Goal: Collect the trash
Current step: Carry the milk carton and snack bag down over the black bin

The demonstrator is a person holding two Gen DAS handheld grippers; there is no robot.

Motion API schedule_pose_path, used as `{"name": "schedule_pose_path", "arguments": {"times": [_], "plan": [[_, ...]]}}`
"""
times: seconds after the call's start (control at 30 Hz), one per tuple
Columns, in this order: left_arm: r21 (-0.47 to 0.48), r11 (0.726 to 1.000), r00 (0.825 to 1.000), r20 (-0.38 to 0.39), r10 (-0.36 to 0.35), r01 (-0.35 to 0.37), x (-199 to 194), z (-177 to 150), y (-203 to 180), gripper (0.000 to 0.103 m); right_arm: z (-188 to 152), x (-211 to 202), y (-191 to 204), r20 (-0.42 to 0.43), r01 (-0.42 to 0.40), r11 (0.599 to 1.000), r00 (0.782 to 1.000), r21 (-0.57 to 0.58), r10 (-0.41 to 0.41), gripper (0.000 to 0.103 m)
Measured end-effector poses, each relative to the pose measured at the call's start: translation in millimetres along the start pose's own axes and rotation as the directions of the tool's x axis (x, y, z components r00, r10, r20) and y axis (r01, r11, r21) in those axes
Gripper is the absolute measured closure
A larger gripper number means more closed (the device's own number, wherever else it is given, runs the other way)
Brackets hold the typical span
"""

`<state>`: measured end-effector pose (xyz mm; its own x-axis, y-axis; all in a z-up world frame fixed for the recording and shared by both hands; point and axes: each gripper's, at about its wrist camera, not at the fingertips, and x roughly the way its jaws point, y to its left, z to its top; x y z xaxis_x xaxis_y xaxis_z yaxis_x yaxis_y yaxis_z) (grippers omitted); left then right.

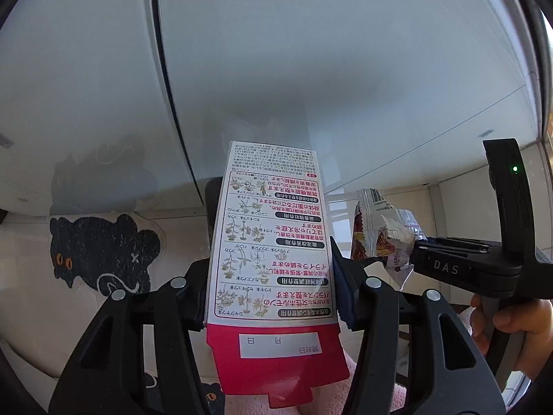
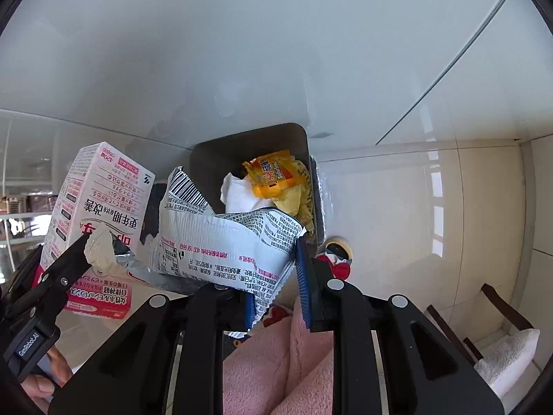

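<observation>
My left gripper is shut on a white and red carton printed with Japanese text, held upright by its sides. The same carton shows at the left of the right wrist view, with the left gripper's finger beside it. My right gripper is shut on a torn silver wrapper with a barcode; its blue pads pinch the lower edge. Below it stands a dark bin holding a yellow packet and white tissue. In the left wrist view the right gripper holds that wrapper.
A glossy white cabinet front fills the background. A black cat-shaped mat lies on the pale tiled floor. Pink fluffy fabric is directly below. A wooden chair with a white cushion stands at the lower right.
</observation>
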<state>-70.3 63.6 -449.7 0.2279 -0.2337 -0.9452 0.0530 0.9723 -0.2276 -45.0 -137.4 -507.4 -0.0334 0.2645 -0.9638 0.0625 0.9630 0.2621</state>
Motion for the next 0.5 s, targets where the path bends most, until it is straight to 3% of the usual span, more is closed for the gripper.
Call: {"name": "schedule_pose_path", "arguments": {"times": [0.23,0.5], "plan": [[-0.018,1.000,0.998,-0.053,-0.019,0.018,40.6,2.8,14.7,0.047,16.4,43.7,-19.2,-0.063,-0.025,0.993,0.998,0.116,0.032,0.082],[-0.053,0.998,0.996,-0.073,-0.042,0.038,53.5,11.2,20.0,0.043,23.8,53.7,-18.7,-0.090,-0.024,0.993,0.995,0.119,0.035,0.082]]}}
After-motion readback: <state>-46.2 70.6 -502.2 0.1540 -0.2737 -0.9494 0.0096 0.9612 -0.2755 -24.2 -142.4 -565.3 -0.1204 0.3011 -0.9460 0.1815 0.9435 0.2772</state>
